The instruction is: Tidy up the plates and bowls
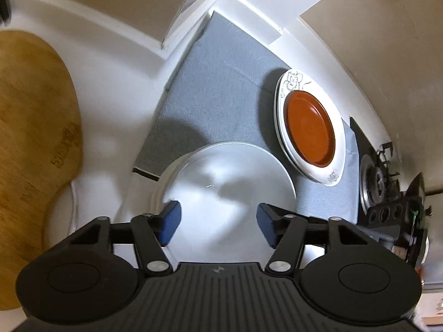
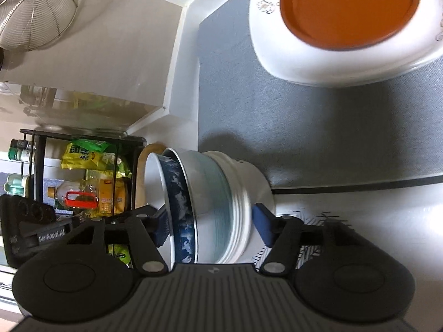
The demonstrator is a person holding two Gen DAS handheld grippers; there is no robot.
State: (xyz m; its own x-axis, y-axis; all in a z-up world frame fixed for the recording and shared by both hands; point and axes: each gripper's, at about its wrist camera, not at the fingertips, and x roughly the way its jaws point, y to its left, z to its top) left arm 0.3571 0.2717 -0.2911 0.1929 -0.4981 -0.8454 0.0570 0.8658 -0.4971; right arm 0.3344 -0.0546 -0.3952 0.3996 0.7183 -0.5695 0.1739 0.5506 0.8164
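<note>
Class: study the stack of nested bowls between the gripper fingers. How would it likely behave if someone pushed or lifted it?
The stack of nested white, pale-green and blue-patterned bowls looks glossy, so probably ceramic: hard, breakable, heavy for its size. The glaze may slip against the padded fingers. Its bowls sit loosely nested, so a push might shift them or tip the stack.

bowl stack (image 1: 221, 182) on mat (image 1: 221, 83) near edge | small plate (image 1: 308, 127) on larger plates (image 1: 293, 83) beyond, right | cutting board (image 1: 33, 138) far left
</note>
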